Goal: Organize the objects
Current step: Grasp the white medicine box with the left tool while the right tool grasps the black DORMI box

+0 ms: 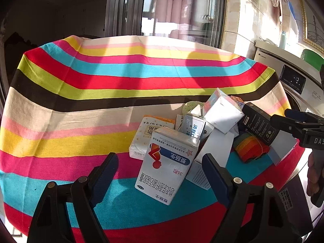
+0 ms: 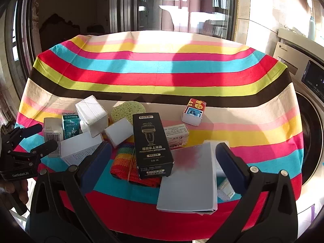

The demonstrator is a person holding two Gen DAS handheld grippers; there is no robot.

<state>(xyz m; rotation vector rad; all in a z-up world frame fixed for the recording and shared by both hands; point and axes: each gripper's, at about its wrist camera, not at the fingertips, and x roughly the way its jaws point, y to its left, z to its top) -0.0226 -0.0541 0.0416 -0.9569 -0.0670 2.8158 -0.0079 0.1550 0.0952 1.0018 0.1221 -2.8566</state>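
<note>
A pile of small boxes lies on the striped tablecloth [image 1: 81, 137]. My left gripper [image 1: 162, 168] is open, its fingers on either side of a white and blue medicine box [image 1: 168, 166]. My right gripper [image 2: 162, 158] is open around a black DORMI box [image 2: 151, 143], which rests on a rainbow woven pouch [image 2: 123, 162] and a grey booklet [image 2: 190, 178]. The black box [image 1: 259, 123] and the pouch [image 1: 249, 147] also show in the left wrist view. White boxes [image 2: 92, 114], a green sponge [image 2: 127, 109] and a red-topped box [image 2: 194, 111] lie around.
A washing machine [image 2: 311, 93] stands close to the table's right edge. A glass sliding door [image 1: 182, 10] is behind the table. The far half of the tablecloth [image 2: 162, 64] holds nothing. The left gripper shows at the left edge of the right wrist view [image 2: 40, 135].
</note>
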